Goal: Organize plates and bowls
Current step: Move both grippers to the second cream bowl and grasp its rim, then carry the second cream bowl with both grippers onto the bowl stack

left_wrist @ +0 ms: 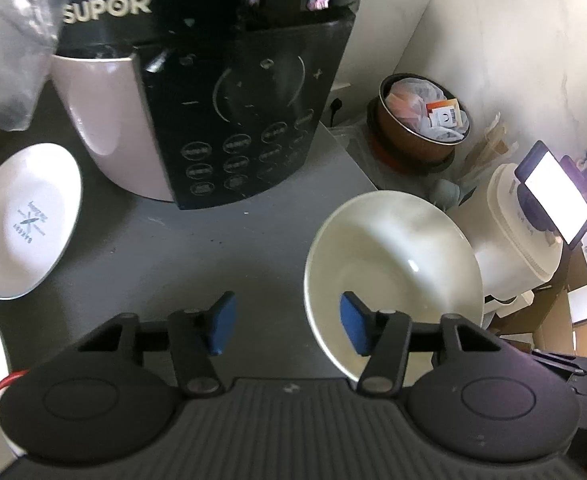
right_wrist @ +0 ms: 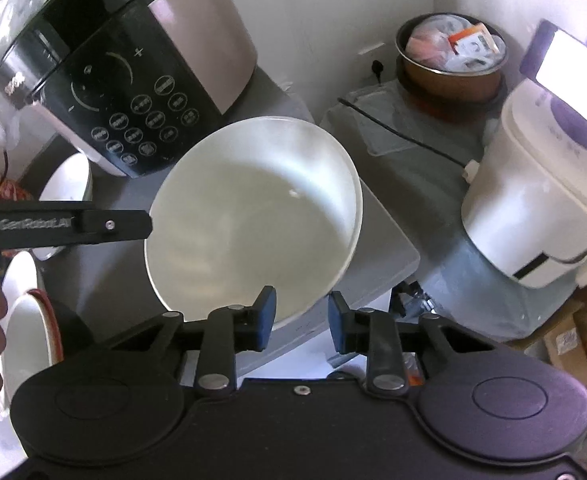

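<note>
Nearest, the left gripper [left_wrist: 287,326] hangs wide and empty, its right blue pad over the near rim of the large, white, glossy ceramic bowl [left_wrist: 393,276]. The right gripper [right_wrist: 302,322] is also parted and holds nothing, its 2 pads level with that bowl's near edge. The bowl sits on the grey surface [left_wrist: 221,256], right of centre. It looks stiff, slick and breakable (probably fairly heavy), so a firm pinch across the thin near rim seems best. Farther left lies a small white printed plate [left_wrist: 27,220]; behind stands the pink-and-black pressure cooker [left_wrist: 213,120].
</note>
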Demonstrator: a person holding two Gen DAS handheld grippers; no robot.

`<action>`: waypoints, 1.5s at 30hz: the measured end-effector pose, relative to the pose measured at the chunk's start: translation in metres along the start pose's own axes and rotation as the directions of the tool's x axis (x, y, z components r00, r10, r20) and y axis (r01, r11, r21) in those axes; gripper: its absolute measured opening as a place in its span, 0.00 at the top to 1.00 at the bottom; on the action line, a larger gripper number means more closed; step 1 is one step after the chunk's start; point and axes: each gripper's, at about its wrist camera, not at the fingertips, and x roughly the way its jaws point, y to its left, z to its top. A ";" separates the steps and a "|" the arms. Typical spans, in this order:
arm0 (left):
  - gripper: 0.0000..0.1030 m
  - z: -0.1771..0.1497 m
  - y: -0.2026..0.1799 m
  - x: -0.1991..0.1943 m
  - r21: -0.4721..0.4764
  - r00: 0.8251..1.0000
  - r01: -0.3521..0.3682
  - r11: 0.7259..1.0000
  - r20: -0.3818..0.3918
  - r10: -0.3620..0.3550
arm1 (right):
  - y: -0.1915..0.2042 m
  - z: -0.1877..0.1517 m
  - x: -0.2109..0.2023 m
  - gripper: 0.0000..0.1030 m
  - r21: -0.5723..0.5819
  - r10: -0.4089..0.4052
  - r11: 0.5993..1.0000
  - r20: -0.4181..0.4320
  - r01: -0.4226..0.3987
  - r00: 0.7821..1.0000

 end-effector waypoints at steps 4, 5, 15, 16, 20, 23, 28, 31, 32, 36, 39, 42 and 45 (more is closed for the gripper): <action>0.61 0.001 -0.003 0.015 -0.001 1.000 -0.009 1.000 -0.029 0.009 | 0.002 0.006 0.003 0.75 -0.052 -0.014 0.999 -0.015 0.013 1.000; 0.63 0.000 -0.002 0.019 -0.006 0.999 -0.014 1.000 -0.036 0.014 | 0.003 0.007 0.005 0.75 -0.066 -0.016 0.998 -0.022 0.015 1.000; 0.92 -0.010 0.012 0.035 -0.068 0.997 0.004 0.998 -0.071 -0.009 | 0.023 0.013 0.020 0.75 -0.231 -0.040 0.973 -0.043 0.029 0.998; 0.92 -0.012 0.012 0.034 -0.066 0.998 -0.004 0.998 -0.068 0.000 | 0.026 0.013 0.020 0.75 -0.247 -0.040 0.969 -0.045 0.028 0.998; 0.92 -0.017 0.021 0.026 -0.067 0.998 -0.026 0.997 -0.065 0.022 | 0.040 0.006 0.015 0.75 -0.290 -0.026 0.957 -0.044 0.012 0.999; 0.92 -0.019 0.031 0.013 -0.080 0.999 -0.021 0.997 -0.049 0.017 | 0.050 0.003 0.008 0.75 -0.307 -0.010 0.952 -0.030 0.000 1.000; 0.92 -0.020 0.042 -0.010 -0.084 0.999 -0.037 0.996 -0.014 0.036 | 0.069 0.000 -0.008 0.75 -0.332 -0.002 0.943 0.016 0.007 1.000; 0.92 -0.020 0.047 -0.023 -0.090 0.999 -0.045 0.995 0.008 0.046 | 0.078 0.001 -0.019 0.75 -0.347 0.008 0.938 0.039 0.006 0.999; 0.92 -0.020 0.049 -0.028 -0.085 0.998 -0.051 0.995 0.017 0.052 | 0.081 0.002 -0.022 0.75 -0.349 0.013 0.937 0.042 0.003 0.999; 0.92 -0.023 0.056 -0.051 -0.075 0.997 -0.061 0.995 0.053 0.065 | 0.091 0.004 -0.040 0.76 -0.344 0.036 0.939 0.074 -0.009 0.997; 0.92 -0.025 0.064 -0.070 -0.084 0.995 -0.049 0.995 0.078 0.056 | 0.099 0.004 -0.053 0.76 -0.326 0.061 0.945 0.083 -0.030 0.995; 0.92 -0.027 0.071 -0.088 -0.091 0.993 -0.042 0.995 0.103 0.051 | 0.111 0.000 -0.063 0.76 -0.350 0.065 0.936 0.101 -0.025 0.993; 0.92 -0.032 0.080 -0.104 -0.099 0.990 -0.050 0.994 0.123 0.062 | 0.123 -0.003 -0.068 0.76 -0.369 0.078 0.929 0.103 -0.035 0.992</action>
